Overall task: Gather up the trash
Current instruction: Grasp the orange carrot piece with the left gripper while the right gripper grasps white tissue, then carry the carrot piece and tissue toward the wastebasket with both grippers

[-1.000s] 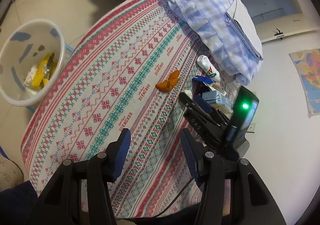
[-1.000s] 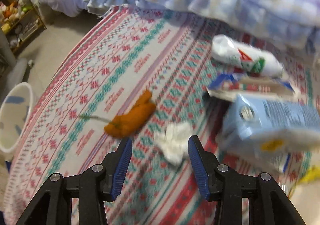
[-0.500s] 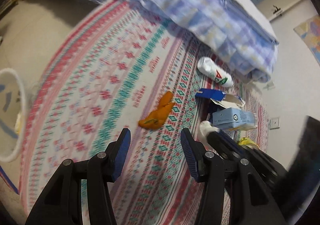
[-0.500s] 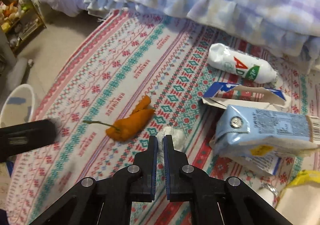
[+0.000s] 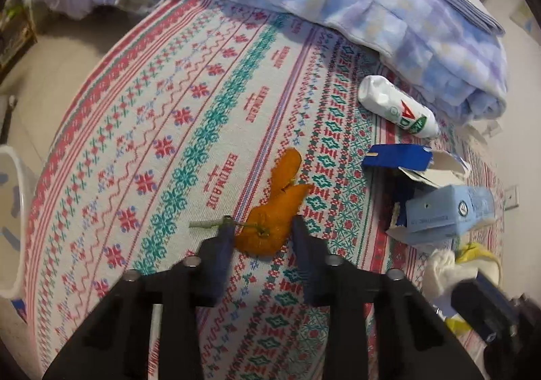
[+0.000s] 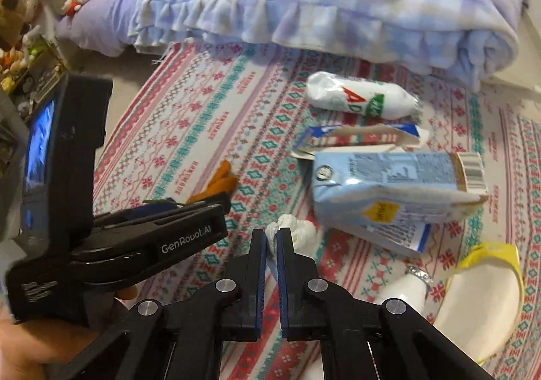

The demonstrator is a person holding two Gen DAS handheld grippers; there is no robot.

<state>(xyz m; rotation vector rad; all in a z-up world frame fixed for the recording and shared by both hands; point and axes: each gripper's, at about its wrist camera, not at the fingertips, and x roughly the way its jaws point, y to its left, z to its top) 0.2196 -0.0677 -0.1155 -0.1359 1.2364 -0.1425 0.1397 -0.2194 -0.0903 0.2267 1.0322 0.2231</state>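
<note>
Tissue (image 6: 297,228) pinched in right tongs (image 6: 271,238), peel (image 5: 277,214) between left tongs (image 5: 262,228)

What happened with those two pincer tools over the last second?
The right gripper, open a second ago, closed its fingers on the crumpled white tissue and holds it. The left gripper swung from the basin side down to the orange peel, open fingers now either side of it. The white bottle, blue carton and patterned rug stayed put.
</note>
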